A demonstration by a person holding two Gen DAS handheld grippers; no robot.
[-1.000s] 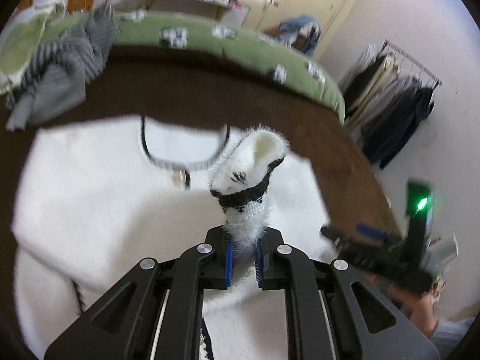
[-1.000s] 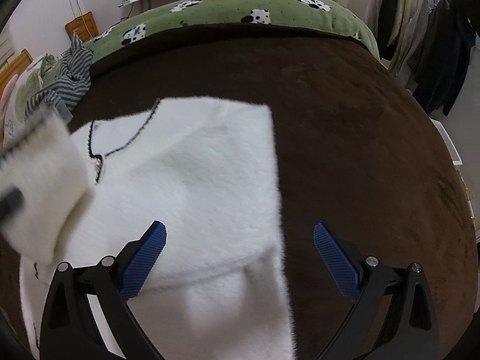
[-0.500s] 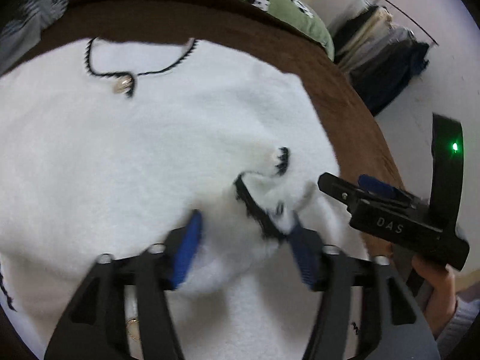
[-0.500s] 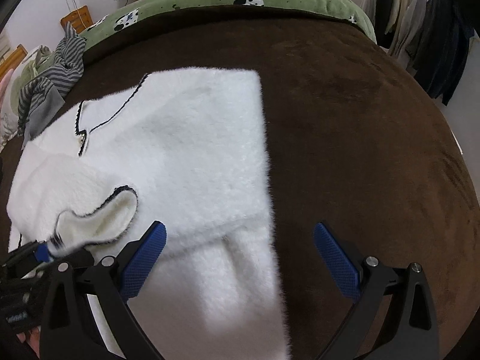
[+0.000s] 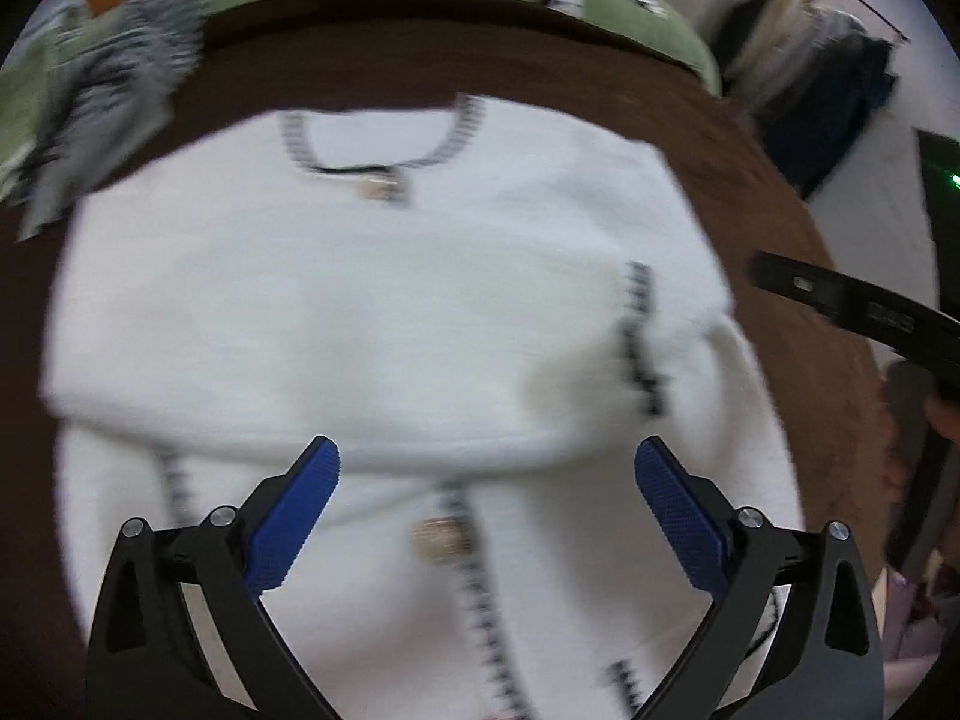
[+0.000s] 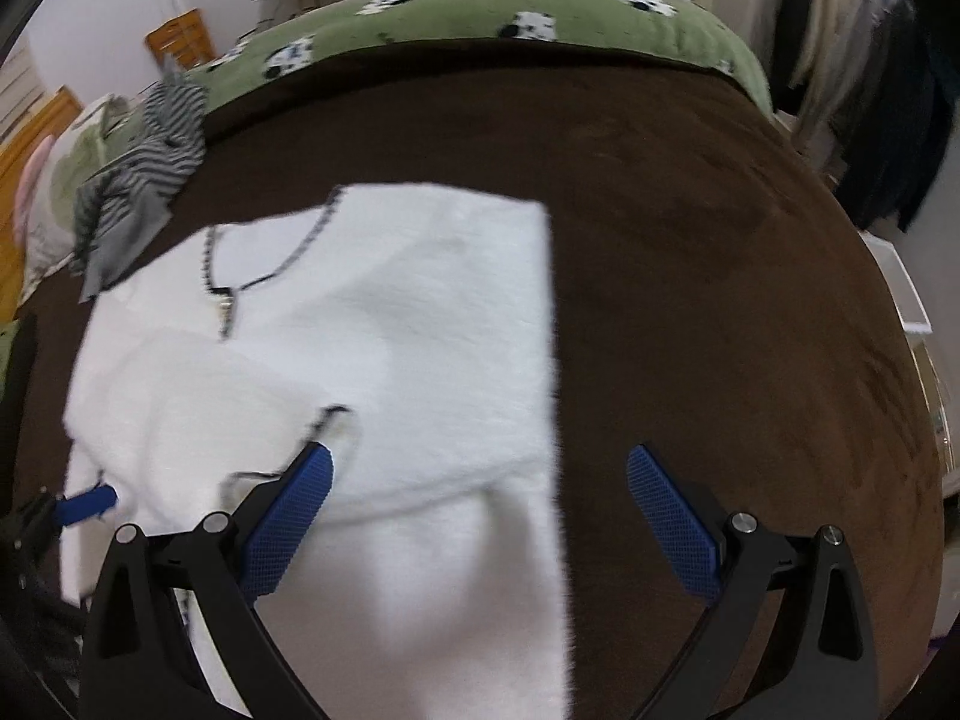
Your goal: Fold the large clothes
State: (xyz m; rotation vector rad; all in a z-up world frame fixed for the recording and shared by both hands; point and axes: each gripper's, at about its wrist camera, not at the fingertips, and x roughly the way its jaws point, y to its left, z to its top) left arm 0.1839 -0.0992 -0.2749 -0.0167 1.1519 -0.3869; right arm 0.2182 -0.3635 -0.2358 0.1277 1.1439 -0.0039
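A fluffy white cardigan (image 5: pixel 372 312) with black trim lies flat on the brown bed cover; it also shows in the right wrist view (image 6: pixel 420 360). Both sleeves are folded across its front, and a black-trimmed cuff (image 5: pixel 642 342) lies at the right. My left gripper (image 5: pixel 487 507) is open and empty, above the cardigan's lower front. My right gripper (image 6: pixel 479 507) is open and empty, above the cardigan's straight right edge. A blue fingertip of the left gripper (image 6: pixel 90 504) shows at the left of the right wrist view.
The brown cover (image 6: pixel 720 300) spreads to the right of the cardigan. A striped grey garment (image 6: pixel 144 174) lies at the far left. A green panda-print blanket (image 6: pixel 480 12) lies along the far edge. Hanging clothes (image 5: pixel 828 78) stand at the right.
My left gripper has let go of the sleeve cuff, opened wide and drawn back. The sleeve now lies across the cardigan's front. My right gripper stayed open.
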